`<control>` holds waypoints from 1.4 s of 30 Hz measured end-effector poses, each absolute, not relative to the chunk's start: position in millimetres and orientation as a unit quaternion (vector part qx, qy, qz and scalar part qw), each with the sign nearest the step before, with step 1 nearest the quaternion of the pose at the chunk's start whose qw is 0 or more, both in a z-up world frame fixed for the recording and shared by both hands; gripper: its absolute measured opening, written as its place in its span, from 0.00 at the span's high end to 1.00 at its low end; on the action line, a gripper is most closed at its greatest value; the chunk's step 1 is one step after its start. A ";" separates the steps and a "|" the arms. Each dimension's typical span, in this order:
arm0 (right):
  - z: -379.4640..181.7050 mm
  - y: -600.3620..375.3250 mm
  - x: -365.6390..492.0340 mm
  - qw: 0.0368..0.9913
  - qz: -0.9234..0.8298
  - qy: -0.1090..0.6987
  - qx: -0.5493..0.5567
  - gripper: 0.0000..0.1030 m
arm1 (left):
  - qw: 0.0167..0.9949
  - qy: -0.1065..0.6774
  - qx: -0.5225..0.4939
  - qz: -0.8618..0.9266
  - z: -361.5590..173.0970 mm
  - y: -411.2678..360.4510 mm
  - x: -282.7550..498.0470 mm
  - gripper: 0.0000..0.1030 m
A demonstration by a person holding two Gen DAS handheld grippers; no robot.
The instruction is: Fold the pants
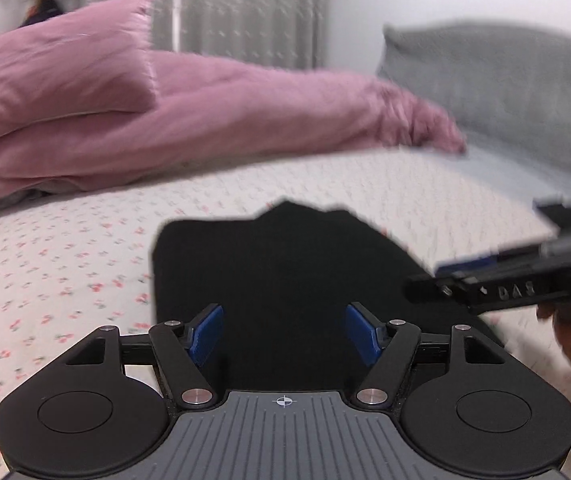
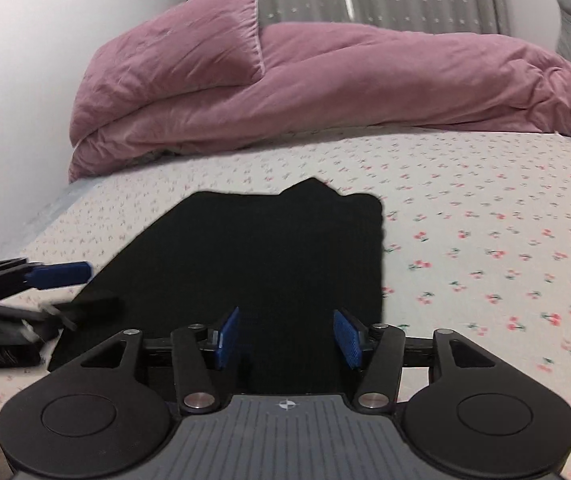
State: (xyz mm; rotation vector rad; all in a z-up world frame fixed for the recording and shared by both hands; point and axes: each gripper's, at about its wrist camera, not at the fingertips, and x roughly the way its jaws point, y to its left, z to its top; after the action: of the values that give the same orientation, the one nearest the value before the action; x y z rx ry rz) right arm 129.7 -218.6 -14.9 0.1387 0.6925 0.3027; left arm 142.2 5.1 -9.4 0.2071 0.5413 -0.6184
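Left gripper (image 1: 284,334) and right gripper (image 2: 286,337): both poised over the black pants (image 1: 285,280), jaws apart, nothing between the blue pads (image 1: 205,334). Pants folded into a compact dark block on the floral bedsheet (image 1: 65,264), in front of the pink duvet (image 1: 165,112). Likely light, soft and limp, so best pinched at a corner or along a folded edge, both layers together. Creases, waistband and layer count lost in the black; near edge hidden behind the gripper bodies.
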 end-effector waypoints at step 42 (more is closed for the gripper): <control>4.6 -220.7 33.0 0.937 -0.002 0.349 -0.015 0.02 | 0.914 0.392 0.055 -0.089 -12.8 -1.0 62.0 0.00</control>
State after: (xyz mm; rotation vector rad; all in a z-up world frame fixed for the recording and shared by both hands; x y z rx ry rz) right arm 33.0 -220.7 4.6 -0.0304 0.7140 -0.0035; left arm 62.0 -1.0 -12.8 0.1133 0.8072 -0.1837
